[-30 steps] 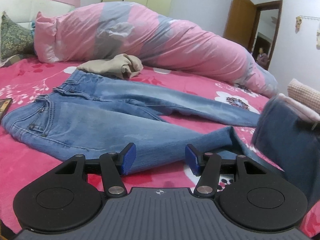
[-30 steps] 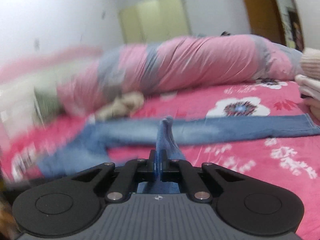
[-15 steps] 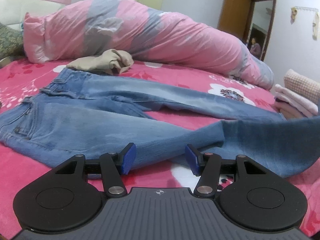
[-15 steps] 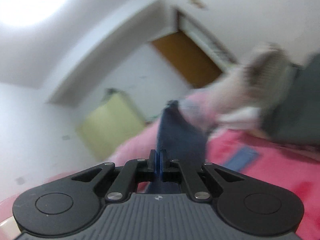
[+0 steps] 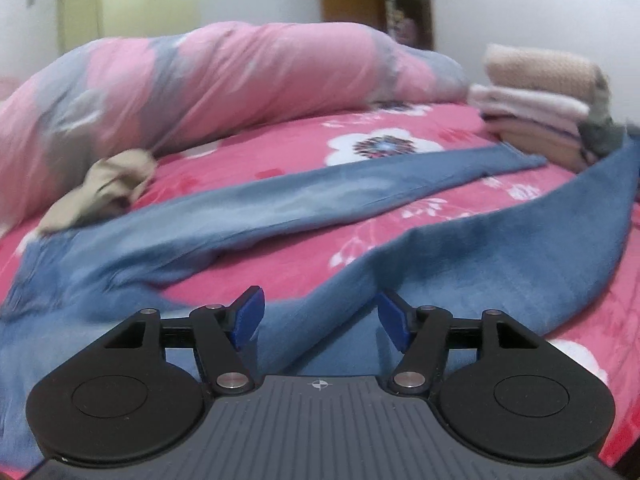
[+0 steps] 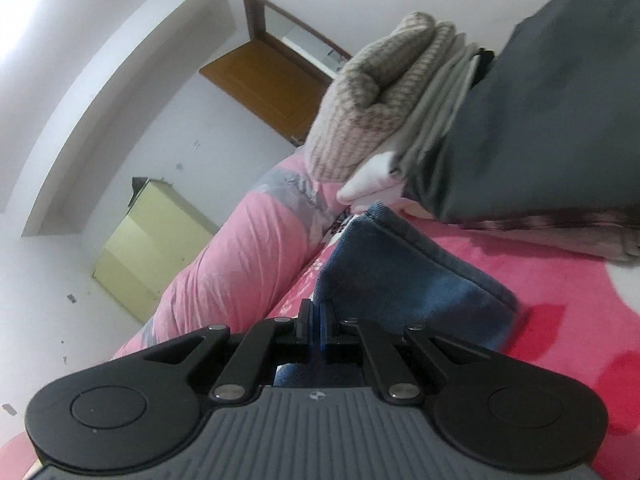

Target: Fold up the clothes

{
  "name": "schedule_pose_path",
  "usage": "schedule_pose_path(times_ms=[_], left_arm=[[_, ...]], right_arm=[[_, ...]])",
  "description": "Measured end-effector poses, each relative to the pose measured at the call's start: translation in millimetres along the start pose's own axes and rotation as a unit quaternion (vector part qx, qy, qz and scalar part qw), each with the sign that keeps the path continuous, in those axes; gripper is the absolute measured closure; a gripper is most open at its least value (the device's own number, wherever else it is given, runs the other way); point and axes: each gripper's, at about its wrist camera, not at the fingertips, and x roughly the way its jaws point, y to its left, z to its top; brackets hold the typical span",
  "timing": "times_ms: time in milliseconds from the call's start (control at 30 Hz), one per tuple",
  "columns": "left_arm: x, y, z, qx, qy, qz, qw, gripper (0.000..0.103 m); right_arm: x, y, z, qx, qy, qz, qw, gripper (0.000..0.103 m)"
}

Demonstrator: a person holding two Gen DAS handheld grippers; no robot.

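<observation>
Blue jeans (image 5: pixel 288 204) lie across the pink flowered bedspread (image 5: pixel 404 144), one leg stretched flat toward the back right. The nearer leg (image 5: pixel 500 252) is drawn out to the right and lifts at its far end. My left gripper (image 5: pixel 318 314) hovers open just over that leg's upper part, with nothing between its blue pads. In the tilted right wrist view my right gripper (image 6: pixel 315 318) is shut on the hem end of the jeans leg (image 6: pixel 400 276), which bulges out beyond the fingers.
A rolled pink and grey duvet (image 5: pixel 208 80) runs along the back of the bed. A crumpled beige garment (image 5: pixel 108 188) lies at the left by the jeans. A stack of folded clothes (image 5: pixel 548 92) sits at the right, close to my right gripper (image 6: pixel 400 112).
My right gripper has pulled the near jeans leg out to the right, straightening it, and has rolled sideways near the folded stack. The left gripper has swung right and stays open.
</observation>
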Motion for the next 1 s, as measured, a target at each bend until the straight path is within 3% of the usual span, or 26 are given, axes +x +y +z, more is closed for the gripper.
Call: schedule_pose_path(times_ms=[67, 133, 200, 233, 367, 500, 600, 667, 767, 867, 1000], left_arm=[[12.0, -4.6, 4.1, 0.009, 0.004, -0.015, 0.9998, 0.044], [20.9, -7.7, 6.7, 0.011, 0.010, -0.030, 0.9995, 0.074], [25.3, -7.8, 5.8, 0.005, 0.014, -0.039, 0.9991, 0.093], [26.2, -6.9, 4.7, 0.000, 0.015, -0.044, 0.9989, 0.098], [10.9, 4.0, 7.8, -0.053, -0.024, -0.035, 0.9977, 0.102], [-36.9, 25.0, 31.1, -0.105, -0.114, -0.016, 0.9878, 0.102], [-70.3, 27.2, 35.3, -0.084, -0.159, -0.021, 0.9835, 0.102], [-87.9, 24.0, 33.2, -0.058, -0.176, -0.031, 0.9822, 0.102], [-86.7, 9.4, 15.7, -0.026, -0.140, -0.057, 0.9882, 0.102], [-74.1, -11.3, -7.8, 0.014, -0.085, -0.082, 0.9929, 0.102], [-51.8, -36.2, -38.2, 0.067, -0.006, -0.099, 0.9928, 0.102]], right_arm=[[2.1, 8.7, 3.2, -0.001, 0.008, 0.006, 1.000, 0.101], [10.0, 20.4, 8.0, 0.000, 0.009, 0.015, 1.000, 0.101], [20.5, 33.4, 14.0, 0.000, 0.006, 0.025, 1.000, 0.101], [25.8, 39.9, 17.0, 0.000, 0.004, 0.030, 1.000, 0.101], [47.0, 65.9, 29.0, 0.001, -0.003, 0.051, 0.999, 0.101], [64.8, 92.2, 41.6, 0.000, -0.013, 0.074, 0.997, 0.102], [41.0, 114.0, 57.2, -0.013, -0.062, 0.123, 0.990, 0.102], [21.7, 114.4, 58.8, -0.018, -0.081, 0.132, 0.988, 0.102], [-6.7, 83.6, 42.4, -0.013, -0.075, 0.090, 0.993, 0.102], [-26.6, 23.9, 13.2, 0.026, -0.045, -0.003, 0.999, 0.102], [-41.8, -57.1, -25.8, 0.093, 0.011, -0.127, 0.987, 0.102]])
